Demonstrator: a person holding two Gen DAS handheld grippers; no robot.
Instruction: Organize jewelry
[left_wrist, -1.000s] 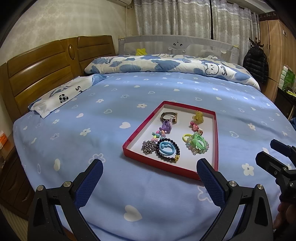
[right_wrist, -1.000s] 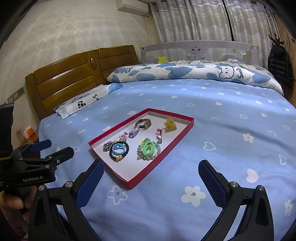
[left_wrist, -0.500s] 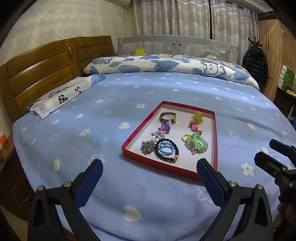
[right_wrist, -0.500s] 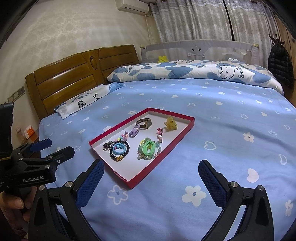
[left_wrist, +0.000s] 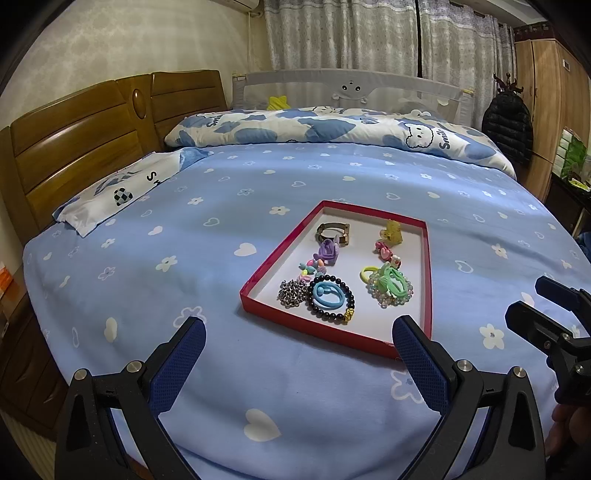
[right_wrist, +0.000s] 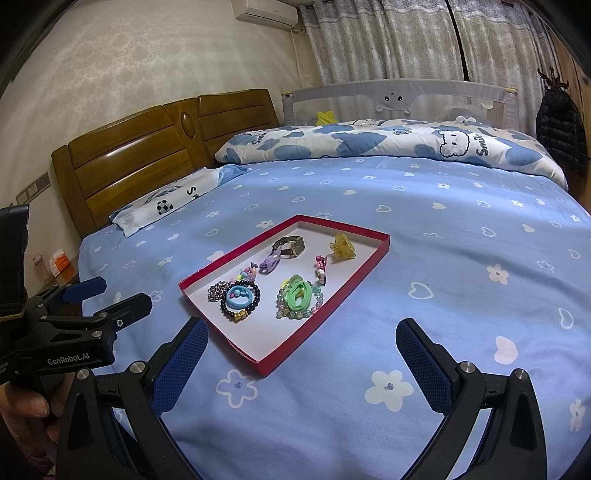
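Note:
A shallow red tray (left_wrist: 260, 275) (right_wrist: 364, 275) lies on the blue bedsheet. It holds a watch (left_wrist: 332, 232) (right_wrist: 290, 245), a yellow claw clip (left_wrist: 391, 232) (right_wrist: 342, 249), a purple clip (left_wrist: 327, 252), a silver chain (left_wrist: 290, 293) (right_wrist: 217, 290), a black bead bracelet with a blue ring inside (left_wrist: 331, 299) (right_wrist: 240, 297), and green hair ties on a clear bead bracelet (left_wrist: 391, 287) (right_wrist: 298, 297). My left gripper (left_wrist: 297, 352) is open, short of the tray's near edge. My right gripper (right_wrist: 301, 352) is open too, over the tray's near corner.
A wooden headboard (left_wrist: 74, 147) and a pillow (left_wrist: 122, 192) stand at the left. A folded cloud-print quilt (left_wrist: 332, 129) lies along the far side. A wardrobe (left_wrist: 546, 110) with a black jacket is at the right. A hand (right_wrist: 26, 410) holds the left gripper.
Both views have shifted only slightly; the tray sits a touch closer in the left wrist view. Both grippers remain open and nothing in the tray has moved.

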